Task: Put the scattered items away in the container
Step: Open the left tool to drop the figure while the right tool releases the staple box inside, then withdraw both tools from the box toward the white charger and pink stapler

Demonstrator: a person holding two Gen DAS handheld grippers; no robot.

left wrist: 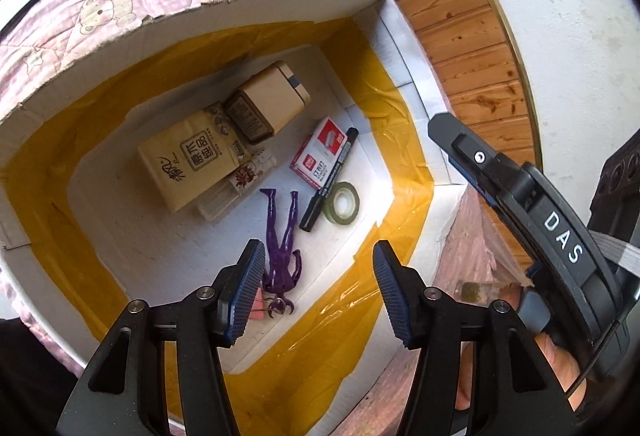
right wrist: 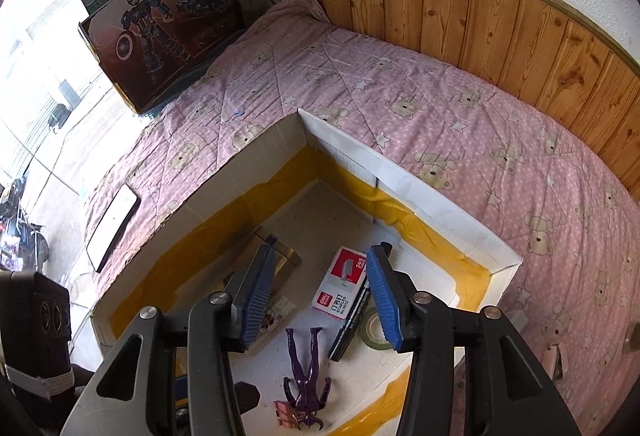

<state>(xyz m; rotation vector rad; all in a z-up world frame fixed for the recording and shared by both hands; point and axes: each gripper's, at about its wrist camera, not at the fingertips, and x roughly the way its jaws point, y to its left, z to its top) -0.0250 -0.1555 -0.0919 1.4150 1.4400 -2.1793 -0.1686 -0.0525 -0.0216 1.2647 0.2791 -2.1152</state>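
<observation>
Left hand-held gripper point(left wrist: 318, 290) and right hand-held gripper point(right wrist: 318, 300) both hang wide apart, empty, over the box point(left wrist: 120, 36) on the bed point(right wrist: 440, 124). Purple figure point(left wrist: 282, 256), marker point(left wrist: 330, 180), staples point(left wrist: 318, 152) lie inside; lift straight up, clear of the walls.

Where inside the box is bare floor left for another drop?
Bare: the far corner of the white cardboard box, beyond the red staple box, and the strip left of the tan tissue pack. Crowded: around the black marker, tape roll, purple figurine.
</observation>
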